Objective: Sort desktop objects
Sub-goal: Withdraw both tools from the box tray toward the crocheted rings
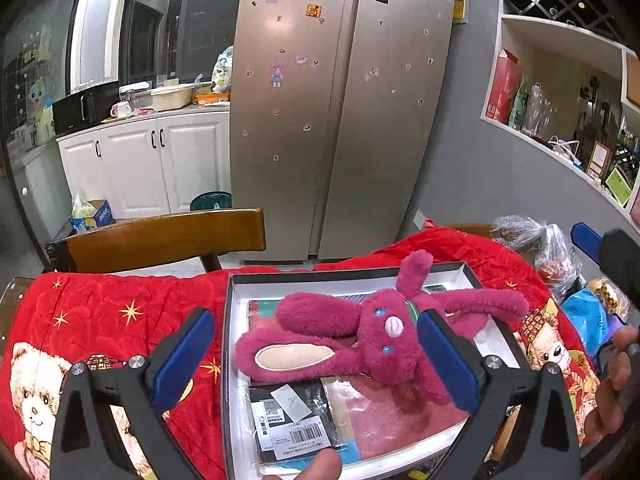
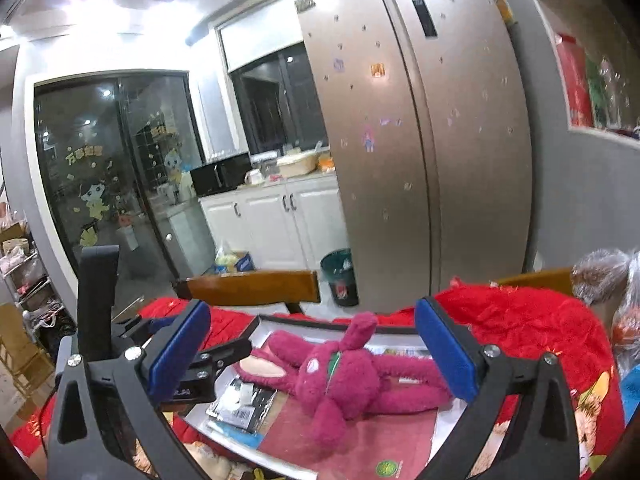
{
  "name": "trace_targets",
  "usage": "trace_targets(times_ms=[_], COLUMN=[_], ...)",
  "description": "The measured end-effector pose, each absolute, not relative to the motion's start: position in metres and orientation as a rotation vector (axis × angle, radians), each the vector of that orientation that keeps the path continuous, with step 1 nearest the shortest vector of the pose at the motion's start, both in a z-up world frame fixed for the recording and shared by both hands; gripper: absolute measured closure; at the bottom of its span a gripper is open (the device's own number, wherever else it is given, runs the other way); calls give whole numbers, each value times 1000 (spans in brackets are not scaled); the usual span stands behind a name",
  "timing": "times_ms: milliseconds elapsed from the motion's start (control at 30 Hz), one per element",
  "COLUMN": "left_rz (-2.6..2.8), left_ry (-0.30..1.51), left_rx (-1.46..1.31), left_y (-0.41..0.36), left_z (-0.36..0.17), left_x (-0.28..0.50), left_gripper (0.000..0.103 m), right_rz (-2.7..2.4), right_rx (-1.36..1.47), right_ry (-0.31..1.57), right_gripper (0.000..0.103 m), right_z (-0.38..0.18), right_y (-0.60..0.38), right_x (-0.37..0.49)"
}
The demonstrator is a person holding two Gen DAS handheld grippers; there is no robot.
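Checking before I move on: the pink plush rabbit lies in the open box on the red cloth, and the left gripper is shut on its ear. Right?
Not quite. The left gripper is open, holding nothing, as the left wrist view shows. The pink plush rabbit does lie in the open box on the red cloth.

1. The plush rabbit (image 1: 372, 344) is covered in shaggy magenta pile, with smooth, pale inner ear cloth.
2. The box (image 1: 230, 360) appears as matt card, dark outside and white within.
3. The red quilt (image 1: 120, 312) is seen as soft, slightly shiny printed cloth.
4. The fridge (image 1: 340, 120) is finished in brushed metal.
5. The chair back (image 1: 168, 236) is made of glossy varnished wood.
6. The gripper pads (image 1: 184, 356) look like smooth blue plastic.
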State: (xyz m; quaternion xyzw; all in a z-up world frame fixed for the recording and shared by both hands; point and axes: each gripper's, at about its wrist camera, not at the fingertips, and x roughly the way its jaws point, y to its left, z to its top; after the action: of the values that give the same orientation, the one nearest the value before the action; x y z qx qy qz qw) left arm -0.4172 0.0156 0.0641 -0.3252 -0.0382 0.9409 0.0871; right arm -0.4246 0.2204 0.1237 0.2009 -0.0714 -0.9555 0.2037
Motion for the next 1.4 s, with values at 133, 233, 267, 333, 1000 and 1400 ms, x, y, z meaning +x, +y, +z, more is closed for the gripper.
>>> trace_targets(times_ms=[133,233,267,333,1000,1400], left_rz=[2813,2817,2824,2829,2914,2812], left_ry=[-120,-175,-201,-224,-126,-150], left_rx=[-964,-936,-924,-894,-863,-1179], left_y=[10,1,-3,-7,-44,-28], left_z=[72,85,91,102,106,9], left_x=[-408,-391,-382,-363,-152,-144], left_gripper=[0,0,0,0,0,0], right_rz=[-2658,-2659,-2661,-2664,-2984,-2922], right_rx=[562,552,543,509,211,516], right_ry=[-242,-240,-233,-229,70,25], right_gripper=[0,0,0,0,0,0], right_z=[134,146,149,161,180,81], right_y=[228,232,232,231,224,240], right_x=[-414,-397,-391,-367,-121,-147])
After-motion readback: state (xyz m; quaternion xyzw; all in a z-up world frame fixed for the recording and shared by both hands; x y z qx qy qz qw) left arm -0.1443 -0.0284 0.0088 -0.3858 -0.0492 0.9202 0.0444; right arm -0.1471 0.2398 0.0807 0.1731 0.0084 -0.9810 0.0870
